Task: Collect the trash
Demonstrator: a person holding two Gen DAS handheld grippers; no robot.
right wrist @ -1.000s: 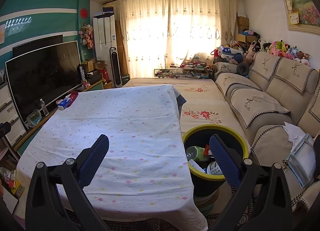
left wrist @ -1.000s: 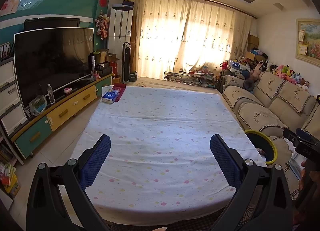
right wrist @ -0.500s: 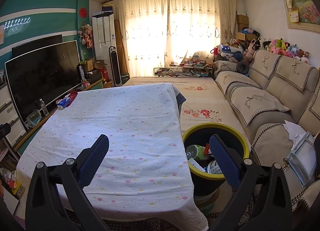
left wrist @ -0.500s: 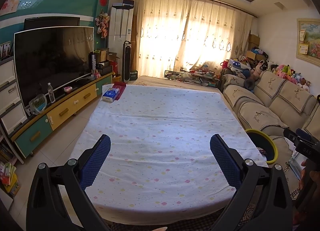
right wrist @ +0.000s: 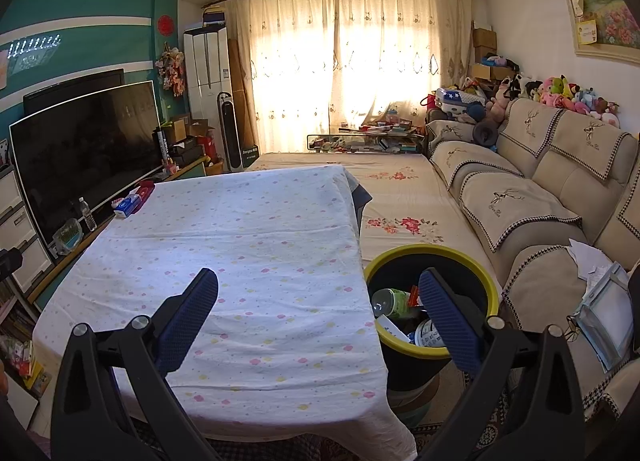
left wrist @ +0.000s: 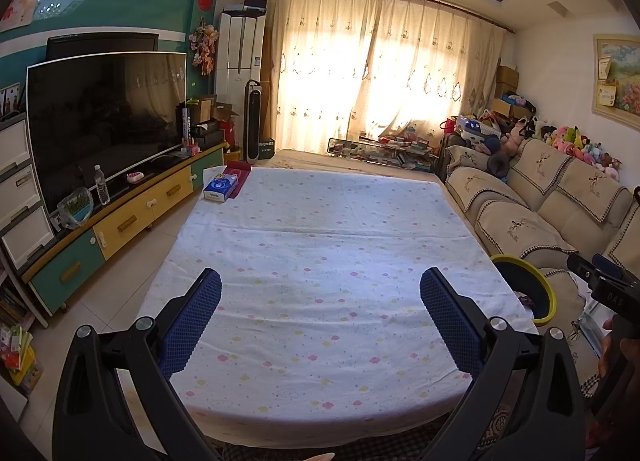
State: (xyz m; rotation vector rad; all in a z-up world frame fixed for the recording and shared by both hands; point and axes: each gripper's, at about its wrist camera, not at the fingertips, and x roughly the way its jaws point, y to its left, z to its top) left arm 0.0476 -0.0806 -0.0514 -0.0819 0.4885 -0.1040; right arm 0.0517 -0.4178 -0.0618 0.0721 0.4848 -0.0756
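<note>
Reading perhaps "Vinda", tissue box (left wrist: 221,188) lies far off; left gripper (left wrist: 320,293) and right gripper (right wrist: 318,289) gape empty.

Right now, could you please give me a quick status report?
Both claws open, empty. Trash bin beside table, already holding trash. Nothing in the way.

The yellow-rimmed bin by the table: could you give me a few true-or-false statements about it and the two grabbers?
1. The bin already holds trash. True.
2. The bin stands on the table. False: it stands on the floor beside it, by the sofa.
3. The right gripper grips a can. False: it is open and empty.
4. The left gripper is open. True.
5. A blue tissue box lies at the table's far left corner. True.
</note>
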